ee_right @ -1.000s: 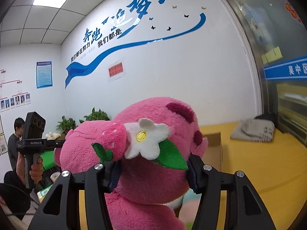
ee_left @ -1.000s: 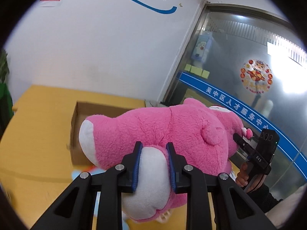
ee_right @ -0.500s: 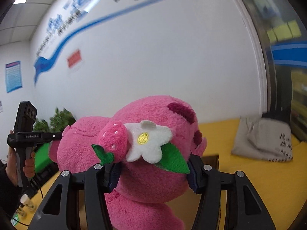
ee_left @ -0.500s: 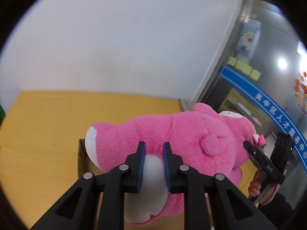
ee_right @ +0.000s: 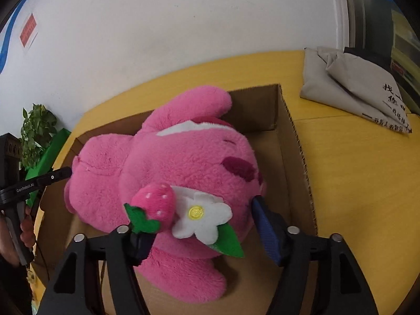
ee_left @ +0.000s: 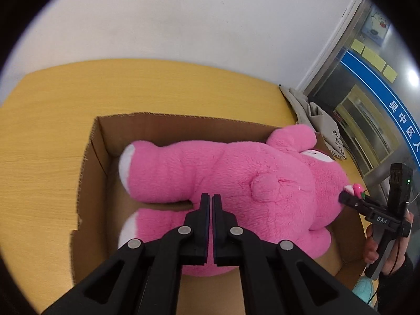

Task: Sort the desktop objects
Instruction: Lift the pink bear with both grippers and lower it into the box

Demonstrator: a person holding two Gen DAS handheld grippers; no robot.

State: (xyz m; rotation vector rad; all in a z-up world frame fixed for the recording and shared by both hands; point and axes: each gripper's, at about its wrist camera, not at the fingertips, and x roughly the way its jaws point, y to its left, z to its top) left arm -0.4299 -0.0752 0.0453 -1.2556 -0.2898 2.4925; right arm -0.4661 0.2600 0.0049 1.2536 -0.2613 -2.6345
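The left tongs were closed, empty, above the pink plush bear in the cardboard box. Only the right view showed its strawberry; the right tongs had just been widening, the bear's head between them.

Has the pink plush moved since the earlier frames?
Yes. The plush has come down from mid-air in front of the wall into the cardboard box and lies inside it.

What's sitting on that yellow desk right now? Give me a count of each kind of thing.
Pink plush toy: 1, lying in the box
Cardboard box: 1
Folded grey cloth bag: 1
Handheld gripper: 2, the left gripper shut, the right gripper open around the toy's head
Total: 5
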